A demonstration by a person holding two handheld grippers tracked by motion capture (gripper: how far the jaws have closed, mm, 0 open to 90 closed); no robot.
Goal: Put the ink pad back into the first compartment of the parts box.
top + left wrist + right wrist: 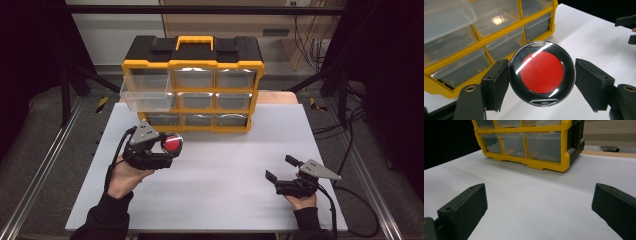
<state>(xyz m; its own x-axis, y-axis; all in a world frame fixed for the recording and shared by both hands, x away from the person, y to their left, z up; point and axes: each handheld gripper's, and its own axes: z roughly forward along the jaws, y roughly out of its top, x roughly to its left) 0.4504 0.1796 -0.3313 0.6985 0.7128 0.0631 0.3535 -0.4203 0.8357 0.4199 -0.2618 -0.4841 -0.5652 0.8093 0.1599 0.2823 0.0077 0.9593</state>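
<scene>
Left fingers: clenched on the round red compact, held above the desk in front of the yellow drawer organizer.
Right fingers: released, well right of the organizer's front.
Top-left drawer: pulled out.

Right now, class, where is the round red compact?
The round red compact sits between the left tongs, held above the white table at the high view's left, just in front of the yellow drawer organiser with its top-left drawer pulled out.
</scene>
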